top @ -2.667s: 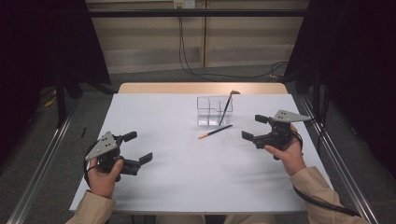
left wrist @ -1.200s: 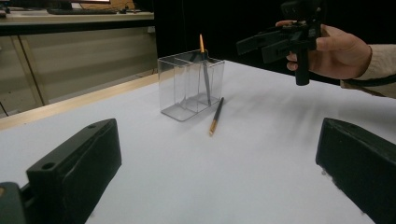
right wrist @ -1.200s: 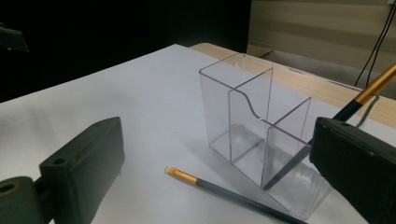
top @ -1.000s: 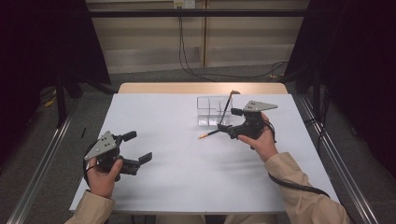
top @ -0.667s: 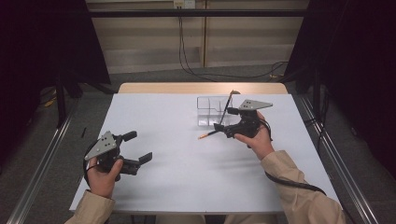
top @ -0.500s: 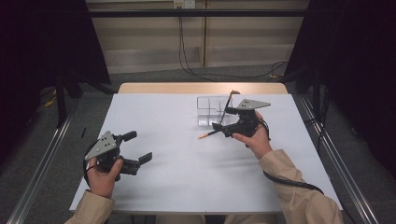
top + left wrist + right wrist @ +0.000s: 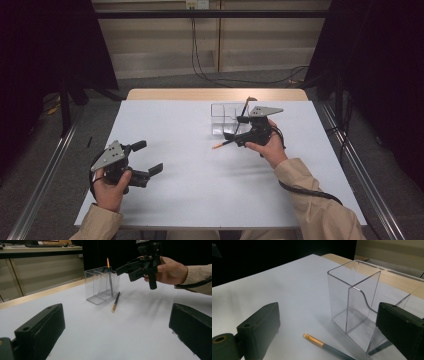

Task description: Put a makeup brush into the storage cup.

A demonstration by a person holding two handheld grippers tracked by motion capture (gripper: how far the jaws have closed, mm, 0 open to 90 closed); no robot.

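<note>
Pencil (image 7: 325,346): slim, dark-bodied, orange-tipped, lying flat.

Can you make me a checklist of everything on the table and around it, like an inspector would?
Surface: white table top, wooden strip along its far edge.
Job's things: clear plastic organizer with open compartments; one pencil stands tilted inside it; another pencil lies flat on the table beside it, apart from both grippers.
Clutter: nothing seen.
Grippers: right gripper hovers over the lying pencil, jaws open, holding nothing; left gripper sits near the table's left front, jaws open, holding nothing.
Cables: a black cable trails from the right gripper over the sleeve; more cables lie on the floor behind the table.
Surroundings: dark curtains on both sides, metal rails beside the table.
</note>
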